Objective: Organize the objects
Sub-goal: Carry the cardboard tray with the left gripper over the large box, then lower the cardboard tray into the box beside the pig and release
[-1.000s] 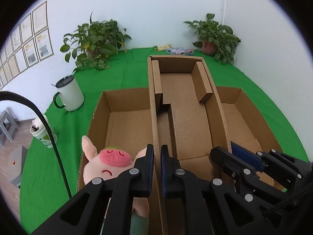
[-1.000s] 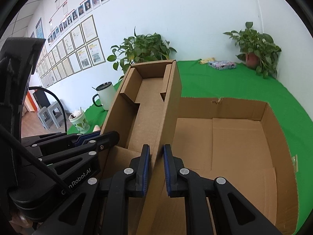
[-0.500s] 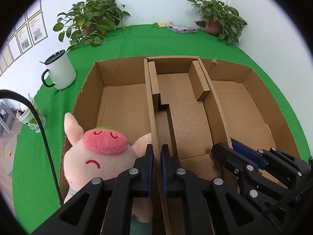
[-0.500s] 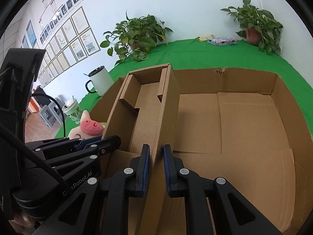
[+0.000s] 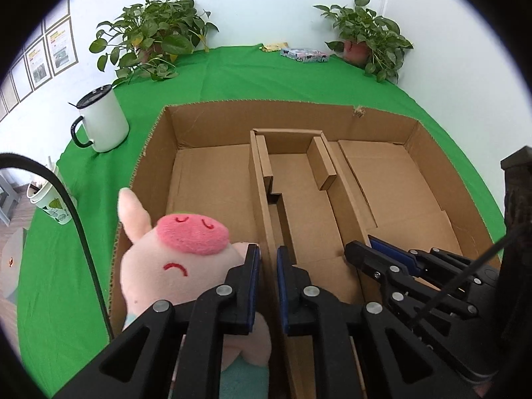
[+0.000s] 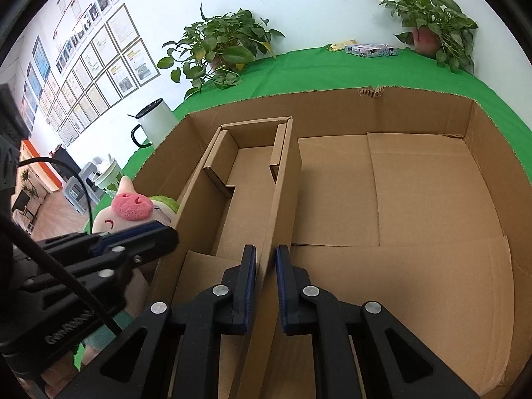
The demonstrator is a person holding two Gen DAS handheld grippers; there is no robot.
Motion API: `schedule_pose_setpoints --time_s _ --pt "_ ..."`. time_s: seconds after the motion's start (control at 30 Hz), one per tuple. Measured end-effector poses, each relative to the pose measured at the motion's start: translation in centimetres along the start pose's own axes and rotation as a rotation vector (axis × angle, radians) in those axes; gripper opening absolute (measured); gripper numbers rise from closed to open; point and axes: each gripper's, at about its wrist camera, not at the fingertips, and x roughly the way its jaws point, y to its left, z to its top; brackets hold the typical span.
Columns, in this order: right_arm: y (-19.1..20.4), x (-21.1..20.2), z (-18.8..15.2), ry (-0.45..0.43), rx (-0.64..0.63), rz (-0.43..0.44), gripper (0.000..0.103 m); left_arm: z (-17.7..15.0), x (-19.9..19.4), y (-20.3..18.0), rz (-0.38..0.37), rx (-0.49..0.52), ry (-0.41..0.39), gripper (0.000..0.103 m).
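- I had both grippers on the cardboard insert (image 5: 301,199), the narrow inner tray, inside the big cardboard box (image 5: 212,113); I judged the step in hand to be seating this insert in the box.
- My left gripper (image 5: 268,259) was closed to a narrow gap on the insert's left wall; my right gripper (image 6: 266,259) was pinched the same way on its right wall.
- The insert ran down the box's middle, its far end just short of the box's far wall; I could not tell whether it sat flat on the floor.
- The plush pig (image 5: 176,262) lay left of the insert, at the box's near-left corner, touching my left gripper's outer finger.
- Next, I judged, the insert had to be settled and both grips released; then the pig could be picked up.
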Motion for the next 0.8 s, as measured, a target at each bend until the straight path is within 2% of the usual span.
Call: schedule_pose_setpoints --time_s 0.27,0.7,0.73,0.8 --pt "1.1 1.4 0.5 0.067 -0.023 -0.024 0.01 -0.7 -2.5 1.0 -0.017 -0.02 -0.061 0.01" --pt "3.0 2.6 0.9 0.1 -0.074 -0.067 0.01 -1.8 -4.5 2.3 -0.02 -0.026 -0.111 0.01" --pt "2.8 2.6 0.8 0.099 -0.067 -0.064 0.01 -1.9 -4.7 2.2 -0.011 -0.021 -0.119 0.011" --pt "2.4 2.2 0.8 0.081 -0.032 -0.053 0.012 -2.2 -5.1 1.9 0.023 -0.011 -0.143 0.025"
